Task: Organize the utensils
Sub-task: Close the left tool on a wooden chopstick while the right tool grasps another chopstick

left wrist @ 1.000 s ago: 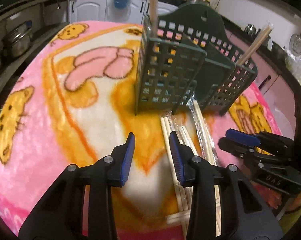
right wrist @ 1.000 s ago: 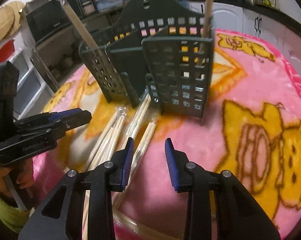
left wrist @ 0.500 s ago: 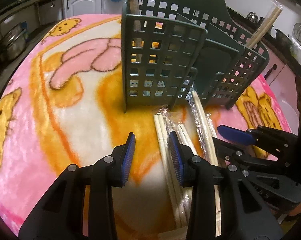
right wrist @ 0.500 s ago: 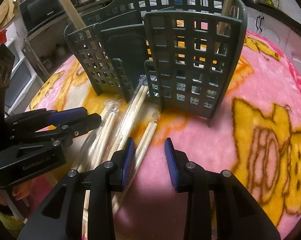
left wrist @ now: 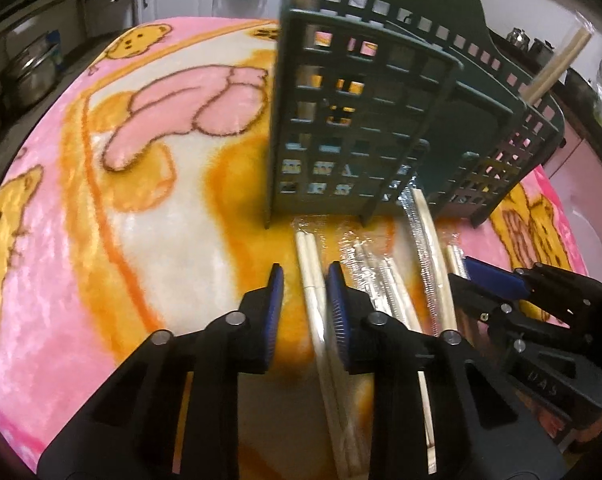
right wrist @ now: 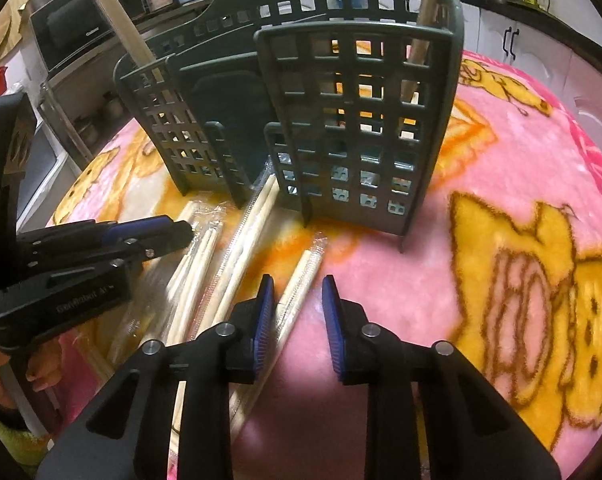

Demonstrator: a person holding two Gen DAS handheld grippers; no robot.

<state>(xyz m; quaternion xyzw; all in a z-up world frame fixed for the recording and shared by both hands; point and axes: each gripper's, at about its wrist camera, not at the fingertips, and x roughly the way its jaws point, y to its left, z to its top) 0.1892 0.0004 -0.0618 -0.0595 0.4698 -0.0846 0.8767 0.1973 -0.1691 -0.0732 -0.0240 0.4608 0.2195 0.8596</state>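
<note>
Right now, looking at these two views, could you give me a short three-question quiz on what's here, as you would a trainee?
1. True or false: the wrapped chopstick pairs all stand inside the green utensil holder.
2. Which does the left hand-held gripper have between its closing jaws? A) a wrapped chopstick pair B) a metal spoon C) nothing
3. Fill in: the holder stands on a ___ blanket printed with yellow cartoon bears.

Key
1. False: several lie flat on the blanket in front of the holder; only two sticks stand in it.
2. A, though the pads do not yet press on it.
3. pink
</note>
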